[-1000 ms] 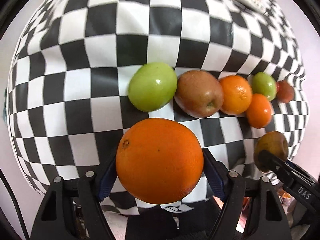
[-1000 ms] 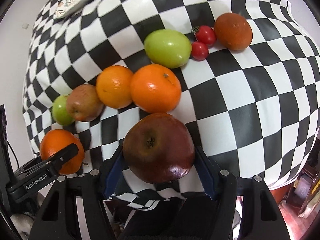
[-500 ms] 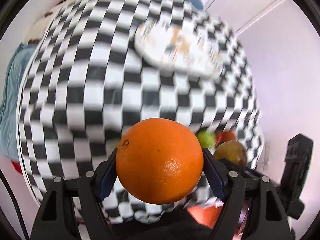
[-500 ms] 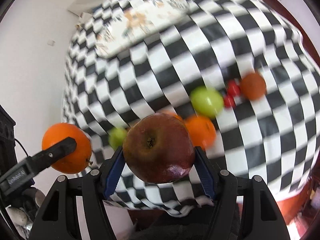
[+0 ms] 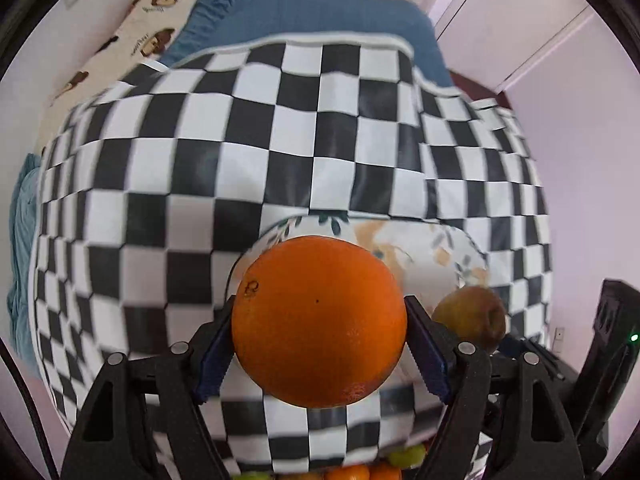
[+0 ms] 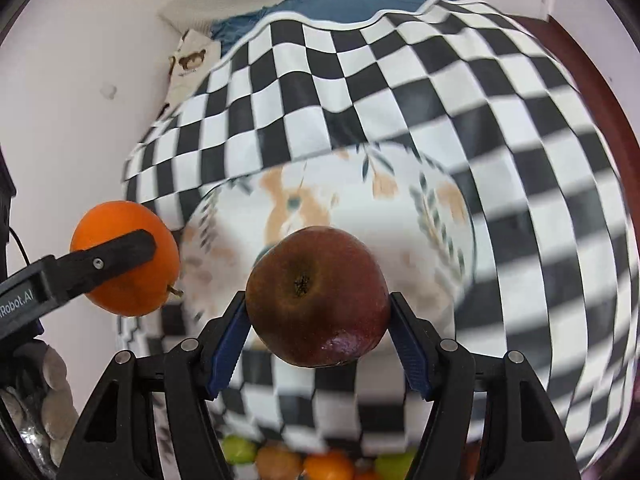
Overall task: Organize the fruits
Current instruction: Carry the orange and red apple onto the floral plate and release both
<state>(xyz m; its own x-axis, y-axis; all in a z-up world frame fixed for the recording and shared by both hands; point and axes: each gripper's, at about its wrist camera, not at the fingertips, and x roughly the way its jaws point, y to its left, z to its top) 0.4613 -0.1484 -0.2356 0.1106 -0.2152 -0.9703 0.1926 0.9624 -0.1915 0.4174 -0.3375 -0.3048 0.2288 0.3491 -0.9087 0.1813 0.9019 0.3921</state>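
Note:
My left gripper (image 5: 320,342) is shut on a large orange (image 5: 320,332) and holds it in the air above the checkered cloth (image 5: 200,168). My right gripper (image 6: 318,330) is shut on a dark red apple (image 6: 318,298), also held in the air. A white floral plate (image 6: 348,216) lies on the cloth just beyond both fruits; it also shows in the left wrist view (image 5: 440,248). The apple shows in the left wrist view (image 5: 470,316) and the orange in the right wrist view (image 6: 124,258). Several green and orange fruits (image 6: 312,462) lie at the bottom edge.
A blue blanket (image 5: 304,12) and a bear-print pillow (image 5: 132,44) lie past the far edge of the cloth. A white wall (image 6: 72,100) stands at the left, a door (image 5: 512,12) at the far right.
Both grippers have lifted and swung forward with their fruits. The row of fruits has dropped to the bottom edge and the floral plate has come close in front.

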